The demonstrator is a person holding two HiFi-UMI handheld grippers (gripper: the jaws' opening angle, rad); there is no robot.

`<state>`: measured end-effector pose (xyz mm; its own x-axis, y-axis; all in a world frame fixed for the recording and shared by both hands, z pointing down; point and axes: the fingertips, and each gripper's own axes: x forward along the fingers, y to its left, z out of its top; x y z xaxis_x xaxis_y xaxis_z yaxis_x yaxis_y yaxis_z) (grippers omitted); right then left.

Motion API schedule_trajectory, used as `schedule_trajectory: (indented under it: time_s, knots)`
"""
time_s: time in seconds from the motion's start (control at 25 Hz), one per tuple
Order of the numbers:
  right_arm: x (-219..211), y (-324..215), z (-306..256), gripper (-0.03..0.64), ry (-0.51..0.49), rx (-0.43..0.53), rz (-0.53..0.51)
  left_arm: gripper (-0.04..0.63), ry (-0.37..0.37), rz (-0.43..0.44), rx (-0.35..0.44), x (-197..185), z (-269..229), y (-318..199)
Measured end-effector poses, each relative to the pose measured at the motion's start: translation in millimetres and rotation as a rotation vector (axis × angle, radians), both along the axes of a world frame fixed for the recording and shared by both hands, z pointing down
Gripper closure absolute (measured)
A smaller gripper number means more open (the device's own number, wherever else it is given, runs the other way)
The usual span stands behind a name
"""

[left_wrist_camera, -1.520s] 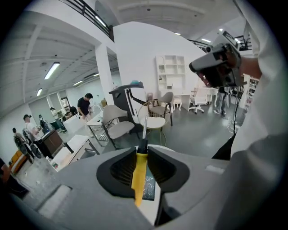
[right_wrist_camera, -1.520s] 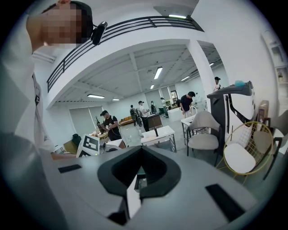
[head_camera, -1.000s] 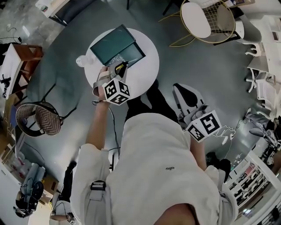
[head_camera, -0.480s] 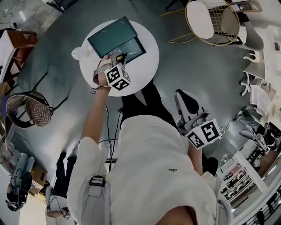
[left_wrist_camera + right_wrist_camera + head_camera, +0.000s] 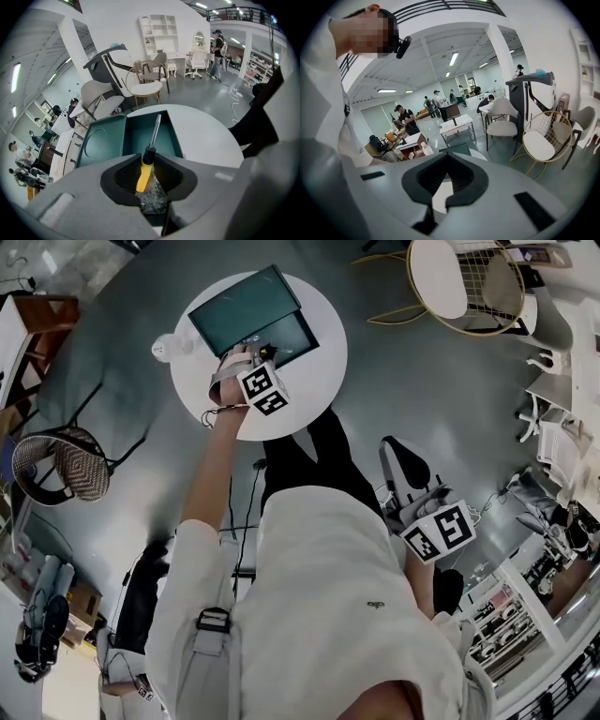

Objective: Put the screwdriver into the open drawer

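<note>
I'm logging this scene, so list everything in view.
table: one, white, round, mid-floor.
drawer unit: one, teal, on the table.
open drawer: one, teal, pulled out of the unit.
screwdriver: one, yellow handle, pointing into the open drawer.
clear item: one, transparent, table's left edge; cannot tell what.
wire chair: one, gold frame, white seat, upper right.
wicker chair: one, brown, left.
left gripper: grey, shut on the screwdriver.
right gripper: grey, jaws together, empty, at the person's side.
</note>
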<state>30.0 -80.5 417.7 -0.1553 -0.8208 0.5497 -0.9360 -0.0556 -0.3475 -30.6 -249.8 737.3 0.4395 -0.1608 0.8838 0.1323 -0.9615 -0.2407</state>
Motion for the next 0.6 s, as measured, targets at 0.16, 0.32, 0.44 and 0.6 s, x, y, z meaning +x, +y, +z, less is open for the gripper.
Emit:
schedule_trajectory:
  time_s: [0.16, 0.32, 0.44, 0.6]
  knots:
    - [7, 5, 4, 0.611, -0.002, -0.011, 0.016, 0.508, -0.037, 0.013, -0.004, 5, 15, -1]
    - [11, 4, 6, 0.611, -0.006, -0.017, 0.028, 0.508, -0.059, 0.012, -0.003, 7, 22, -5]
    - [14, 7, 6, 0.611, -0.010, -0.020, 0.035, 0.506, -0.068, 0.009, -0.002, 10, 23, -5]
    - [15, 9, 7, 0.611, -0.014, -0.022, 0.044, 0.506, -0.074, 0.006, -0.005, 11, 27, -6]
